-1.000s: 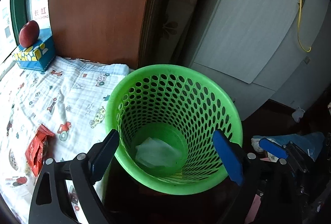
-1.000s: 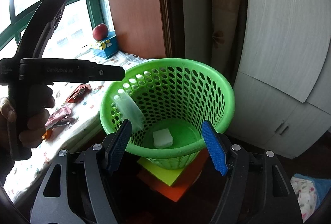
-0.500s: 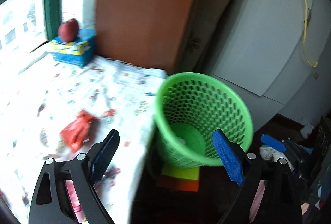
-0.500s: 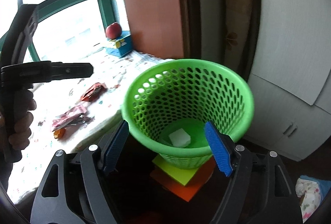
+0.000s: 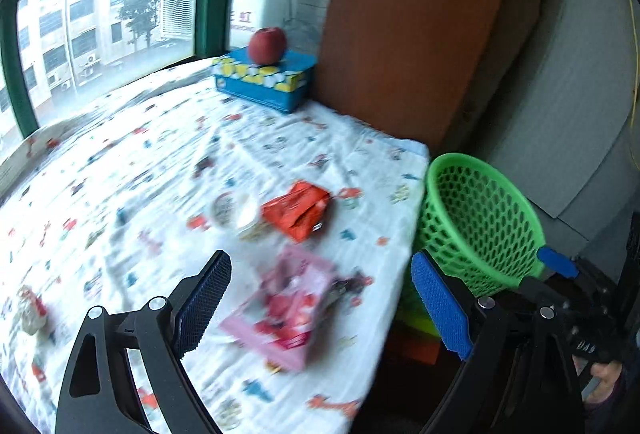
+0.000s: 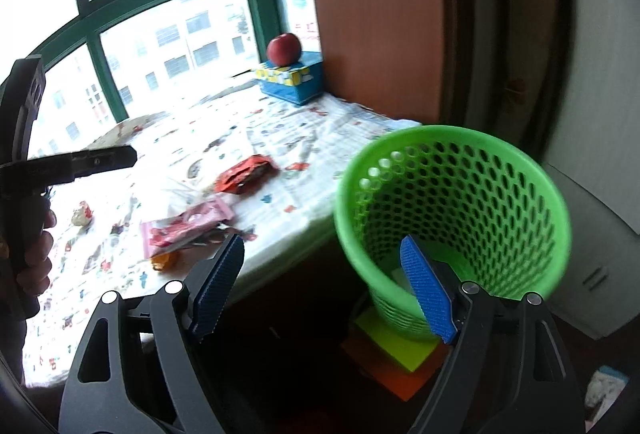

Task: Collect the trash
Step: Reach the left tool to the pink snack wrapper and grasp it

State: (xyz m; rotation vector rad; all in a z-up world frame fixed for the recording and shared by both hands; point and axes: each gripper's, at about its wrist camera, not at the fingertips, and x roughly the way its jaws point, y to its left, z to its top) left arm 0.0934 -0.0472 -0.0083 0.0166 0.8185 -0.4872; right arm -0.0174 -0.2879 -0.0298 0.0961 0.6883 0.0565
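Observation:
A green mesh bin (image 5: 480, 218) (image 6: 452, 218) stands on the floor at the right end of a table with a printed cloth (image 5: 140, 161). On the cloth lie a pink wrapper (image 5: 288, 310) (image 6: 188, 230), a red wrapper (image 5: 298, 211) (image 6: 244, 173), a clear round lid (image 5: 236, 211) and a small crumpled wrapper (image 5: 30, 310) (image 6: 82, 213). My left gripper (image 5: 320, 298) is open and empty above the pink wrapper. My right gripper (image 6: 324, 290) is open and empty beside the bin, off the table edge. White trash lies in the bin, mostly hidden.
A red apple (image 5: 267, 45) sits on a blue tissue box (image 5: 264, 83) at the table's far side by the window. A brown panel (image 5: 400, 25) rises behind the table. Yellow and orange sheets (image 6: 400, 354) lie under the bin. A white cabinet (image 6: 600, 113) stands right.
Both grippers swung left, away from above the bin toward the table. A clear wrapper at the left gripper's tip a second ago is gone from it; the wrappers on the cloth have come into view.

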